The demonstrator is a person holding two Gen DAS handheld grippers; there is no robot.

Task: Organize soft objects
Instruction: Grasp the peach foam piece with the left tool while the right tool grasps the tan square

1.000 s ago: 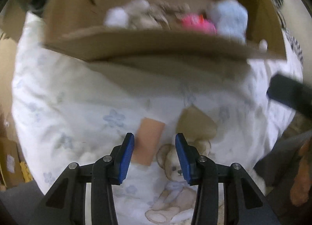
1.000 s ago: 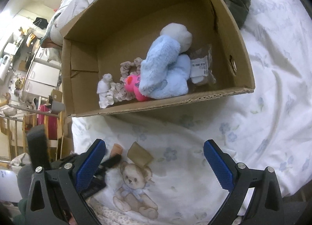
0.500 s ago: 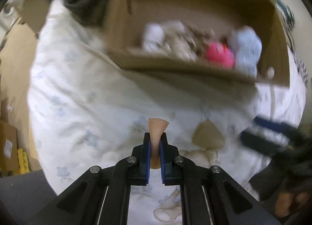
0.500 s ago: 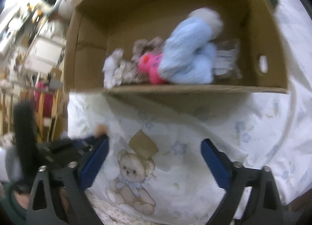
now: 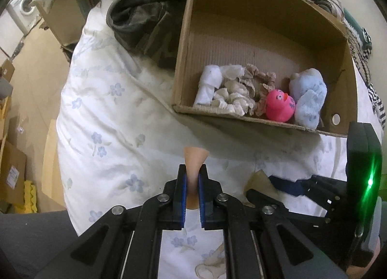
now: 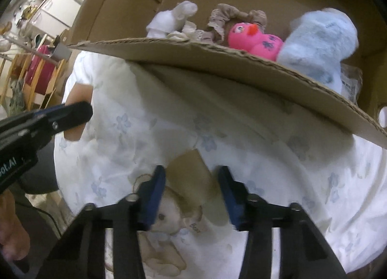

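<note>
My left gripper [image 5: 192, 177] is shut on a peach foam pad [image 5: 194, 159] and holds it above the white floral duvet [image 5: 108, 114]. The pad also shows beside the left gripper in the right wrist view [image 6: 78, 112]. My right gripper [image 6: 192, 182] is open, its jaws on either side of a tan foam pad [image 6: 191, 172] that lies on the duvet; the pad also shows in the left wrist view [image 5: 260, 179]. A cardboard box [image 5: 241, 121] ahead holds a pink rubber duck [image 5: 279, 106], a light blue plush [image 5: 308, 100], white cloth [image 5: 208, 84] and beige scrunchies [image 5: 251, 83].
A dark camouflage garment [image 5: 147, 20] lies left of the box. A teddy bear print [image 6: 169, 221] is on the duvet under the right gripper. Boxes and a washing machine [image 5: 23, 7] stand on the floor at left.
My left gripper closed on the peach pad and lifted it off the duvet. My right gripper came down and narrowed around the tan pad.
</note>
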